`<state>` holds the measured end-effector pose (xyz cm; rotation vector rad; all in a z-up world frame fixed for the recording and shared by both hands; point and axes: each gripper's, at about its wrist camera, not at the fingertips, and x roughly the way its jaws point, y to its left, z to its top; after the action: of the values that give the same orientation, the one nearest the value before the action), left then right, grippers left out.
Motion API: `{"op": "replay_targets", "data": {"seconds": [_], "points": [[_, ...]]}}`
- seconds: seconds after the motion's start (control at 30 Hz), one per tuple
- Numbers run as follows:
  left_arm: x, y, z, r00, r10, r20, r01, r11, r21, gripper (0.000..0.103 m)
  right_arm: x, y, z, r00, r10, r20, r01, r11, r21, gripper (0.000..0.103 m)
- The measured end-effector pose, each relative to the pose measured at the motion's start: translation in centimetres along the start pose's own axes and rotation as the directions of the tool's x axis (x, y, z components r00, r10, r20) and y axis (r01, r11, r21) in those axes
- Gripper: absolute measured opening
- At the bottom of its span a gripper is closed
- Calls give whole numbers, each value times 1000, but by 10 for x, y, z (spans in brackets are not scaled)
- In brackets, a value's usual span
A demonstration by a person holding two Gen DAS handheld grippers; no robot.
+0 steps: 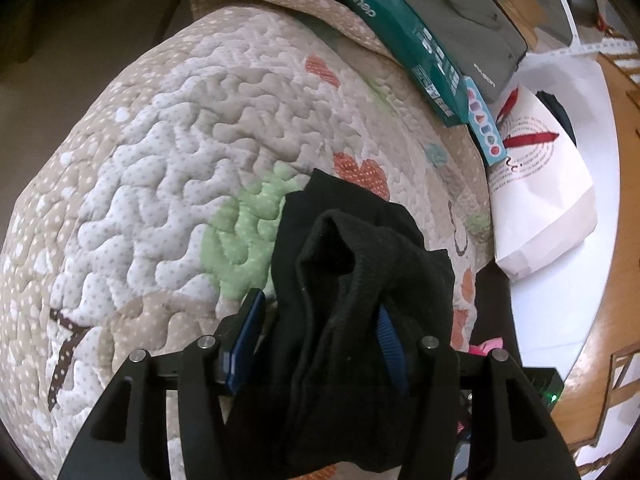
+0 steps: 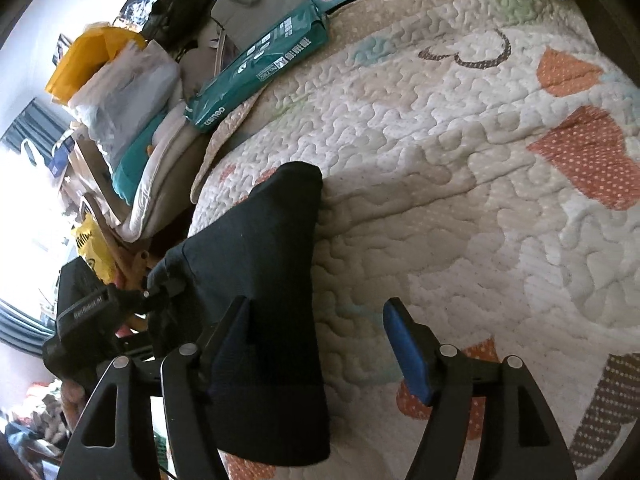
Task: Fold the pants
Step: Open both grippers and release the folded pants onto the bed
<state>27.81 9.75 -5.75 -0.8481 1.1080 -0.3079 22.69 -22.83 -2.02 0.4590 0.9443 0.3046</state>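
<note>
Black pants point(image 1: 352, 320) fill the front of the left wrist view, bunched thick between the blue pads point(image 1: 250, 344) of the left gripper point(image 1: 320, 344), whose jaws stand partly closed with the cloth pinched between them. Folds pile up and a ribbed hem curls over the top, with the far end of the fabric reaching onto the quilt point(image 1: 160, 160) by a green patch. Over in the right wrist view the same pants point(image 2: 268, 300) hang as a smooth dark panel, draped against the inner side of the left-hand finger of the right gripper point(image 2: 316, 344); its blue pad point(image 2: 404, 352) on the other side stands well apart from the cloth, jaws wide, gripping nothing. The top corner of the panel rises to a rounded peak above the quilt point(image 2: 440, 160), and the other gripper shows at the panel's left edge, clamped on a corner. Around the work: a teal pack point(image 1: 400, 40) lies on the quilt's far edge, a grey bag point(image 1: 464, 12) just beside it, and a white paper bag point(image 1: 536, 184) with red marks stands off the quilt's side. From the right side, stacked cloths point(image 2: 132, 120) and a yellow bag point(image 2: 84, 60) crowd the edge near the teal pack point(image 2: 256, 68). Both grippers sit low over the quilt, pointing across it.
</note>
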Motion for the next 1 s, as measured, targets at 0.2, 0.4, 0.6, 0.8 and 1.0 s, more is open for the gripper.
{"op": "replay_targets", "data": {"seconds": [0.2, 0.4, 0.6, 0.8, 1.0], "points": [[-25, 19, -1, 998, -2, 59, 8, 996, -94, 61, -17, 1, -7, 1000, -25, 14, 25, 1000, -4, 73], [-69, 56, 2, 989, 58, 135, -28, 976, -214, 61, -36, -2, -19, 998, -58, 19, 58, 998, 1, 73], [-104, 46, -34, 968, 203, 151, -193, 978, -77, 61, -63, -1, -39, 998, -56, 26, 56, 998, 3, 73], [-111, 37, -108, 966, 243, 92, -246, 969, 20, 61, -93, 13, -70, 999, -12, 30, 12, 1000, -3, 73], [-112, 6, -184, 968, 237, 79, -244, 965, 95, 61, -124, 23, -112, 998, 24, 53, -23, 999, -23, 74]]}}
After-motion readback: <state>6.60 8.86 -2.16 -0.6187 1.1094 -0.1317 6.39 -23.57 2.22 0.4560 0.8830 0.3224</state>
